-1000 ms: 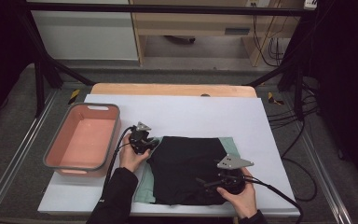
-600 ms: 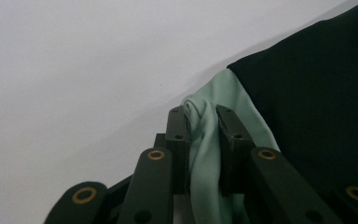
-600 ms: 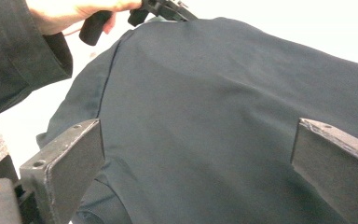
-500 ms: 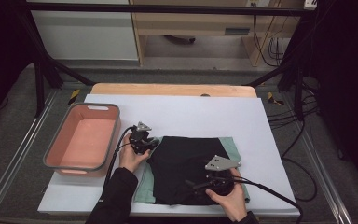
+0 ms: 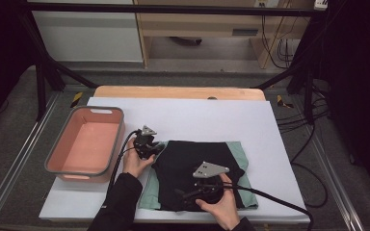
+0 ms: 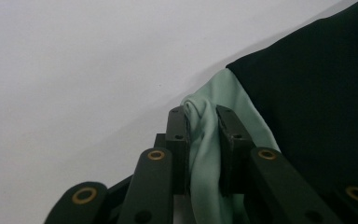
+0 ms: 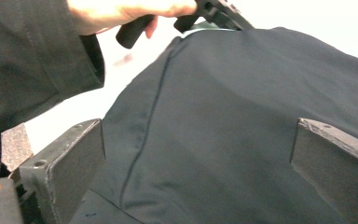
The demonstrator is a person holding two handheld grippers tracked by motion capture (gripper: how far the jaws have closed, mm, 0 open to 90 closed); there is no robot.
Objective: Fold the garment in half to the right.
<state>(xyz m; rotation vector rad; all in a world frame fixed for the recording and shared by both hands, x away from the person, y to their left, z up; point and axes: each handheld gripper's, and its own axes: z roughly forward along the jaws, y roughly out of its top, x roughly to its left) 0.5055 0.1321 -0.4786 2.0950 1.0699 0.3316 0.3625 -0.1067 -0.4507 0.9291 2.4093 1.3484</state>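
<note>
A black cloth (image 5: pixel 192 156) lies spread on top of a pale green cloth (image 5: pixel 242 153) on the white sheet (image 5: pixel 197 120). My left gripper (image 5: pixel 157 148) is at the cloths' far left corner. In the left gripper view it (image 6: pixel 200 112) is shut on a bunched fold of the green cloth (image 6: pixel 205 154), with the black cloth (image 6: pixel 317 107) just to the right. My right gripper (image 5: pixel 188 192) rests over the near part of the black cloth, pointing left. Its jaws (image 7: pixel 198 126) stand wide open over the black cloth (image 7: pixel 223 107) with nothing pinched.
A pink tub (image 5: pixel 84 144) stands at the left edge of the white sheet, close to my left hand. A wooden board edge (image 5: pixel 178 92) runs along the back. Black frame legs and cables stand around the table. White sheet lies bare behind the cloths.
My right gripper has slid to the left across the black cloth, toward the near left corner. The left gripper has kept still, holding the green fold.
</note>
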